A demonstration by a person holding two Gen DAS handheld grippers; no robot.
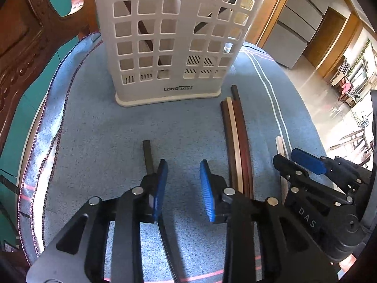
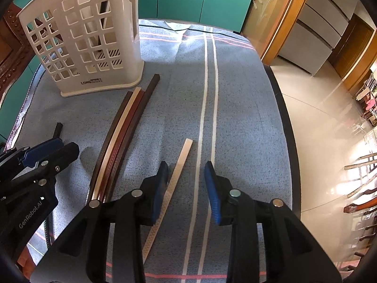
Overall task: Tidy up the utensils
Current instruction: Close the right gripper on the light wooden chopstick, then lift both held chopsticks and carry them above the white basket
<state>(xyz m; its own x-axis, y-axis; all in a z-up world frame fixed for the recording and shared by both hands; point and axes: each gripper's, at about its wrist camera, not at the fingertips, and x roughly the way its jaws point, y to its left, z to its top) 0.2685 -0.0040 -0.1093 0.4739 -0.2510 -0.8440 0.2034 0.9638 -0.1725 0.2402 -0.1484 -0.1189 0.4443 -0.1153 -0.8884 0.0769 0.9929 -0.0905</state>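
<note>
Left wrist view: left gripper is partly open w/ nothing between the pads, and a dark chopstick lies just beside its left finger. Right gripper is also partly open and empty; a pale chopstick lies under its left finger. 4 more sticks sit bundled btwn the 2 grippers, pointing at the white holder at the far side of the blue cloth. Prob light, stiff, smooth and a bit slippery, so pinch near mid-length imo.

2 black grippers, ribbed blue pads, silver rivets, seemingly "DAS" lettering
</note>
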